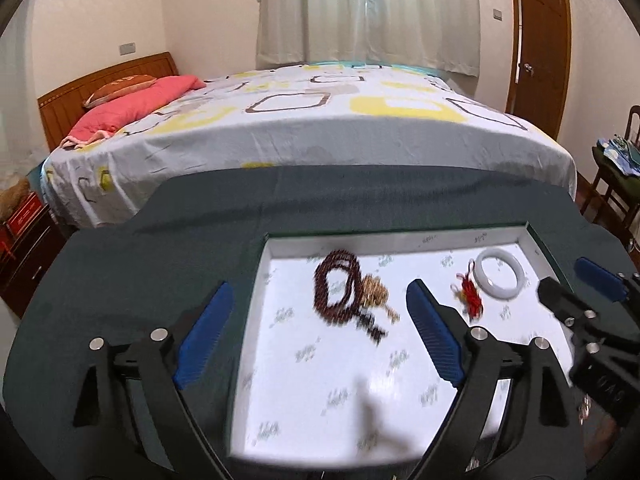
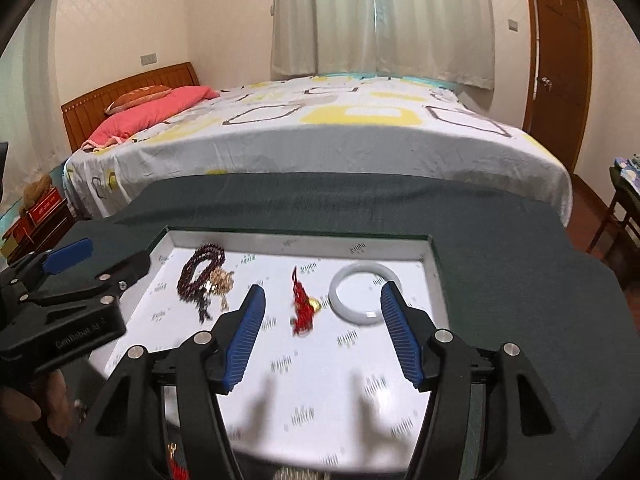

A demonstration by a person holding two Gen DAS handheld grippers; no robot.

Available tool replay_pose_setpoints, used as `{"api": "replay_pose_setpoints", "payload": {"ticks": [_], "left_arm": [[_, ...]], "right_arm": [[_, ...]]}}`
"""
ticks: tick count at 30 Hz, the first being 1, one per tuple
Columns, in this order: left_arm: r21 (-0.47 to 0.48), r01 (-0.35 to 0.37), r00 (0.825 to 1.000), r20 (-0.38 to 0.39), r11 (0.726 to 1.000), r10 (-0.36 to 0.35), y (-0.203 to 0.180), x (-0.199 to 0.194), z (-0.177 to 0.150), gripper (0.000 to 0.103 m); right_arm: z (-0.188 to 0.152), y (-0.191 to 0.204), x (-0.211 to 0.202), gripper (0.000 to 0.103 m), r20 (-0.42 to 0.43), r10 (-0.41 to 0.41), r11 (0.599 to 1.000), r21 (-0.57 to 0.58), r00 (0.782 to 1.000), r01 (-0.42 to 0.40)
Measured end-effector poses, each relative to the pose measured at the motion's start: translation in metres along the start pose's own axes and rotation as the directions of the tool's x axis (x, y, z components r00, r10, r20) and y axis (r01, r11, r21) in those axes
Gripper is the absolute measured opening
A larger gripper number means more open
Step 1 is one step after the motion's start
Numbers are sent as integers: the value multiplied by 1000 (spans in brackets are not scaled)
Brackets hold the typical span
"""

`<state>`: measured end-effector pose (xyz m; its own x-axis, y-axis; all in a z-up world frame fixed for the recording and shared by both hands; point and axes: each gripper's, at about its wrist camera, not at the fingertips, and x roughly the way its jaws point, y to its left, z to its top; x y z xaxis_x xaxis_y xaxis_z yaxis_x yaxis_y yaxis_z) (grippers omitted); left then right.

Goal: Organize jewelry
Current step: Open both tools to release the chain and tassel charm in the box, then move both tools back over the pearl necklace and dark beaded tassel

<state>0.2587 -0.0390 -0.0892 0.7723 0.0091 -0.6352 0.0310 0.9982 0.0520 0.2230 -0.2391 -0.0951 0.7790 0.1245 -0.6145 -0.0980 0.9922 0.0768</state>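
A white tray (image 1: 400, 239) (image 2: 304, 240) lies on a dark green cloth. In it are a dark red bead string (image 1: 334, 286) (image 2: 198, 270) with tan beads (image 1: 376, 294) (image 2: 222, 280) beside it, a red tassel charm (image 1: 470, 298) (image 2: 300, 312) and a white bangle (image 1: 500, 279) (image 2: 360, 312). My left gripper (image 1: 320, 292) (image 2: 118, 252) hovers open over the tray's left part, above the beads, holding nothing. My right gripper (image 2: 323, 289) (image 1: 568, 280) hovers open over the right part, between tassel and bangle, also holding nothing.
The green cloth (image 1: 160, 264) covers a table in front of a bed (image 1: 304, 132). A wooden chair (image 1: 616, 184) stands at the right and a dark nightstand (image 1: 28, 248) at the left. A hand (image 2: 24, 408) holds the left gripper's handle. More jewelry pieces (image 2: 176, 468) peek in at the near edge.
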Motion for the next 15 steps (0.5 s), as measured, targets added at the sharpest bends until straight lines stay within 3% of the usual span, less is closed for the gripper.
{"api": "replay_pose_setpoints", "payload": {"ticks": [15], "left_arm": [[-19, -71, 997, -29, 997, 71, 22, -52, -59, 89]], "right_arm": [[-73, 2, -47, 59, -67, -13, 1000, -9, 998, 13]]}}
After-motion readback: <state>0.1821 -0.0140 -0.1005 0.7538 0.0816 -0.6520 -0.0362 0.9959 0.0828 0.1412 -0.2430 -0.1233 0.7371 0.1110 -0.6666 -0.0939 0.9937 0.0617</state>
